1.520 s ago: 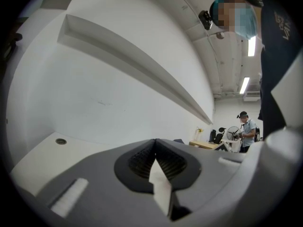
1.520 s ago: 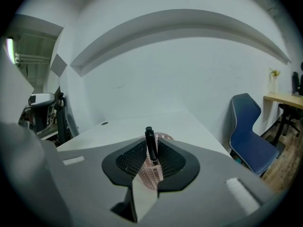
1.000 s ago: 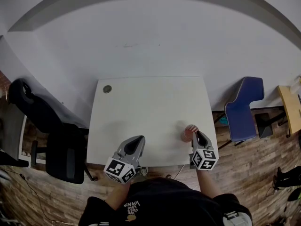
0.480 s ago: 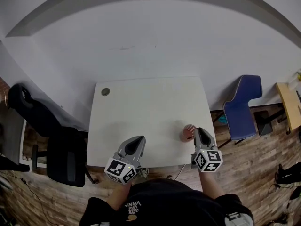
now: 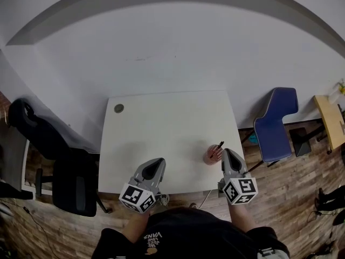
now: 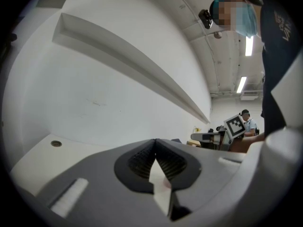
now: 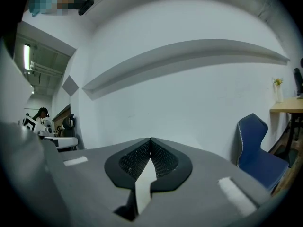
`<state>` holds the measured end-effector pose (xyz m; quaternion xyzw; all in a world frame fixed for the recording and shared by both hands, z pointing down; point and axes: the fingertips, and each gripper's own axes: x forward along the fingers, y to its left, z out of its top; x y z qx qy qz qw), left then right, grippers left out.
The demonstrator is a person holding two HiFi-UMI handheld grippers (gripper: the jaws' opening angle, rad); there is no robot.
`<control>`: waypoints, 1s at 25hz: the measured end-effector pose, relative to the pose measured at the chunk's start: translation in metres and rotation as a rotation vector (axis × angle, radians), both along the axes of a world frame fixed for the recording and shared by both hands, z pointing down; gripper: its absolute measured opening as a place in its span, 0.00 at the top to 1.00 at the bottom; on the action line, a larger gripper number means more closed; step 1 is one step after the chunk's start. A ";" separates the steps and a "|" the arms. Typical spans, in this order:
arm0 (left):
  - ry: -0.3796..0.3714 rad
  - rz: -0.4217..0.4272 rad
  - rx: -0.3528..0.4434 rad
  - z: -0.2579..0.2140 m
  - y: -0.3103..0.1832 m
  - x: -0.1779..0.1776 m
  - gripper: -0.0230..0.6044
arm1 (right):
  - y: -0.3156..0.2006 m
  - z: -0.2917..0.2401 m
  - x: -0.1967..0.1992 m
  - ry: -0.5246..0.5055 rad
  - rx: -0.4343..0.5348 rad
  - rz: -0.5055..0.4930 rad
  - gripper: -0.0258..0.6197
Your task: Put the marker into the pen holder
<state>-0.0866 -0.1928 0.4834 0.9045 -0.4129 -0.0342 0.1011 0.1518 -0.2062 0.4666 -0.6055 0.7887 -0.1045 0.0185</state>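
On the white table, near its right front corner, stands a small reddish pen holder. A black marker stands in it, leaning up and to the right. My right gripper is just right of the holder, shut and holding nothing. My left gripper hovers over the front middle of the table, also shut with nothing in it. In the left gripper view the jaws meet at their tips. In the right gripper view the jaws are closed too.
A black office chair stands left of the table and a blue chair to its right. A round grommet sits at the table's far left corner. A wooden desk edge shows far right. A white wall lies behind.
The right gripper has drawn back from over the pen holder. The marker now shows standing in the holder. The left gripper has barely moved.
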 end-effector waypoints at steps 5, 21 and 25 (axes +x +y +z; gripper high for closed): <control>-0.001 0.006 -0.001 0.000 0.002 0.005 0.88 | 0.009 -0.007 -0.002 -0.013 0.006 -0.018 0.96; -0.008 0.019 -0.006 -0.005 0.013 0.025 0.88 | 0.026 -0.014 -0.009 -0.019 -0.002 -0.106 0.96; -0.014 -0.003 0.000 -0.009 0.019 0.023 0.88 | 0.033 -0.015 -0.009 -0.020 -0.007 -0.123 0.96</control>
